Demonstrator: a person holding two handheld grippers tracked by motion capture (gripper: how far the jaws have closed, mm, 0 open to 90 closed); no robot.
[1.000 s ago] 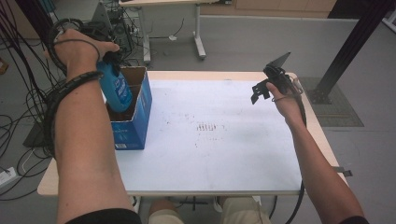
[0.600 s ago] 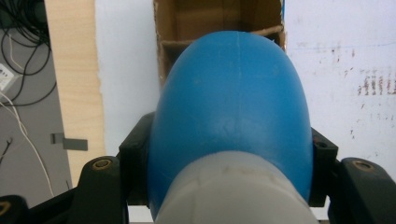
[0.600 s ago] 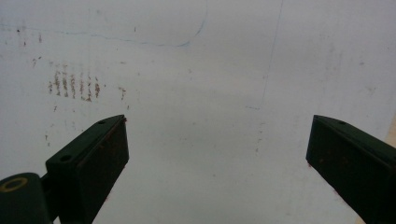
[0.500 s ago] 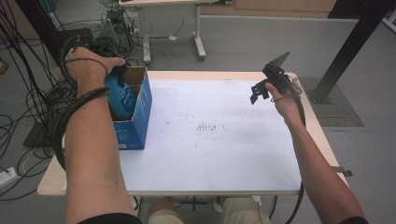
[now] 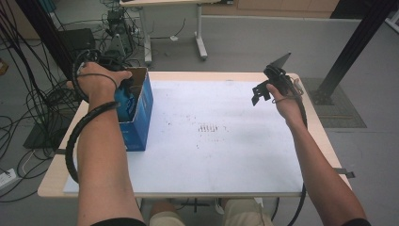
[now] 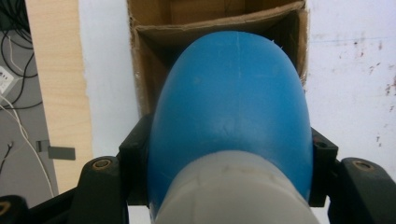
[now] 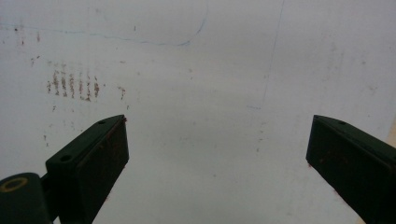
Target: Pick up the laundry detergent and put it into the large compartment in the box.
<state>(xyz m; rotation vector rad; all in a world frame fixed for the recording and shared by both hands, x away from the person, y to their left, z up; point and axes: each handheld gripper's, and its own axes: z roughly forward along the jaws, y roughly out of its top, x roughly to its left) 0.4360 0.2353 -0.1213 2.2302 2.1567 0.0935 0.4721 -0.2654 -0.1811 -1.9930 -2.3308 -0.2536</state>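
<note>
High view: left hand (image 5: 99, 77) sits over an open blue box (image 5: 141, 110) at the table's (image 5: 226, 155) left edge; right hand (image 5: 284, 101) is raised over the far right corner.
Left gripper view: blue bottle (image 6: 233, 102) pinned between both jaws, rounded blue end pointing away, down into the cardboard mouth of the box (image 6: 140, 79); pale part of the bottle nearest the camera.
Left gripper (image 6: 229, 158): jaws spread wide but closed hard against the bottle's flanks, no gap on either side.
Right gripper (image 7: 217, 154): jaws far apart, nothing between them, just white tabletop (image 7: 210, 84) with rust-coloured smudges below.
Bottle position: rounded end at or just inside the box rim; how deep it has gone I cannot tell, since the bottle hides the box floor.
Bottle in high view: a patch of blue (image 5: 124, 101) under the left hand, inside the box walls.
Step in hand: my read is lowering the bottle into the box, release not yet made.
Next move calls for: carry the bottle down until it bears on the box floor, keep it clear of the cardboard flap edges, then ease the jaws apart and lift straight out.
Right side: idle, well apart from the box; could steady the box wall if it slides.
</note>
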